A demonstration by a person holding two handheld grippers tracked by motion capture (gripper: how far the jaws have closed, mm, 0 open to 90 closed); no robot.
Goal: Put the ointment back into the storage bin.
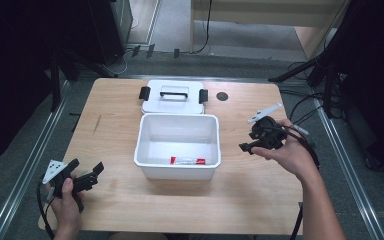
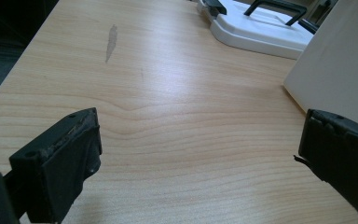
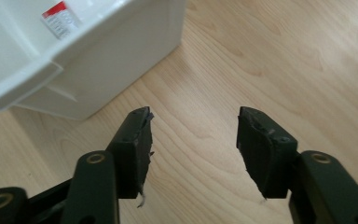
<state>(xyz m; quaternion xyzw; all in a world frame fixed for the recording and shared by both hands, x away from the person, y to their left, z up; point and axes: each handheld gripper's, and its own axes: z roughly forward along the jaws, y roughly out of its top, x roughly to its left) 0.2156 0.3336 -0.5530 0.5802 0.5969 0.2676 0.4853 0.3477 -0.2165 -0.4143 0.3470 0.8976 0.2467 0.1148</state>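
Light wood worktop [image 1: 130, 200] here, with a white plastic bin [image 1: 177, 172] sitting open right in the middle of it. Inside the bin, down against the near wall, there's a small red and white tube [image 1: 187, 161] lying flat on the bottom. The bin's lid [image 1: 172, 106] is off and lies flat just behind the bin, touching or nearly touching its far edge, black handle [image 1: 174, 92] on top and a black latch [image 1: 144, 92] at each end. There's also a small dark round spot [image 1: 222, 96] on the worktop to the right of the lid, can't tell what it is. The left gripper [image 1: 92, 173] is held low near the front left corner of the worktop, well apart from the bin, pointing roughly toward it, jaws wide apart with nothing but bare wood between them, and in the left gripper view the bin's white side wall shows just past one jaw. The right gripper [image 1: 247, 146] is held just beside the bin's right wall, not touching it, jaws apart and empty too, aimed down at the wood. The right gripper view catches the bin's corner and a bit of the tube's red label through the open top.
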